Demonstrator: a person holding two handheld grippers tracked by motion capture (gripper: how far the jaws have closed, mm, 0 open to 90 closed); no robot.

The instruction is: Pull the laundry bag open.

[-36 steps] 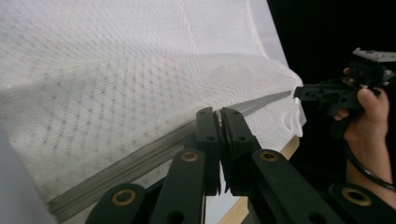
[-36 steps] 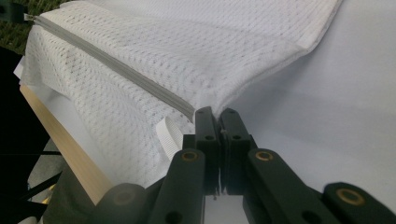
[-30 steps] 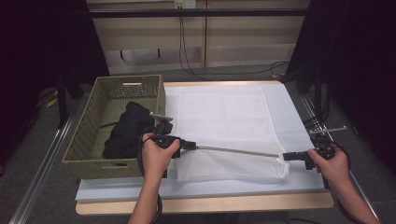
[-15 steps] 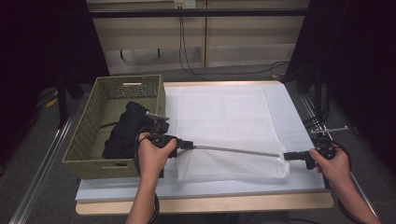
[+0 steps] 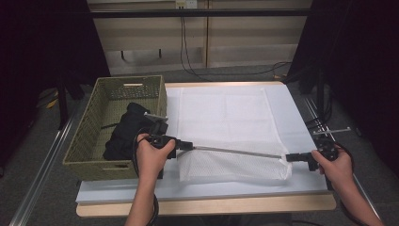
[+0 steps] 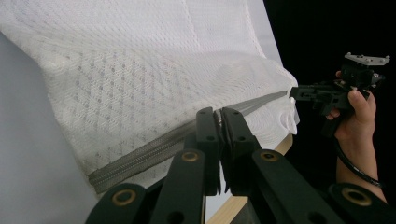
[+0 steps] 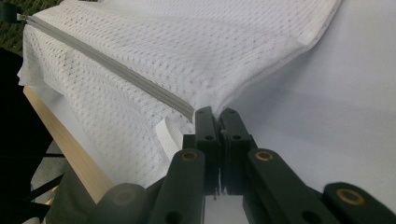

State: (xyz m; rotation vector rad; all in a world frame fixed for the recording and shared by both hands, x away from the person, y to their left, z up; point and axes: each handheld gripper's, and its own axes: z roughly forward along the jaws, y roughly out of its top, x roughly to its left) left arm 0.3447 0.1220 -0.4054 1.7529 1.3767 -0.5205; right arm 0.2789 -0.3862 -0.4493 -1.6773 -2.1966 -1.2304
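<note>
A white mesh laundry bag (image 5: pixel 226 117) lies flat on the white table top (image 5: pixel 296 113). Its near edge, with a grey zipper (image 5: pixel 235 151), is lifted and stretched taut between my two grippers. My left gripper (image 5: pixel 189 146) is shut on the zipper's left end, beside the basket; in the left gripper view its jaws (image 6: pixel 219 114) pinch the zipper tape (image 6: pixel 154 149). At the bag's right corner, my right gripper (image 5: pixel 291 157) is shut on the other end of the zipper (image 7: pixel 116 65), its jaws (image 7: pixel 217 114) pressed together there. The left gripper view also shows the right hand's gripper (image 6: pixel 327 93) farther off.
A green woven basket (image 5: pixel 89 136) stands at the table's left with dark clothing (image 5: pixel 124 134) piled inside. The table's wooden front edge (image 5: pixel 211 205) runs along the near side. Metal rails (image 5: pixel 42 169) flank the table, and cables (image 5: pixel 226 70) lie on the floor behind it.
The left hand has edged slightly toward the basket, keeping the zipper edge taut. The right hand has stayed still.
</note>
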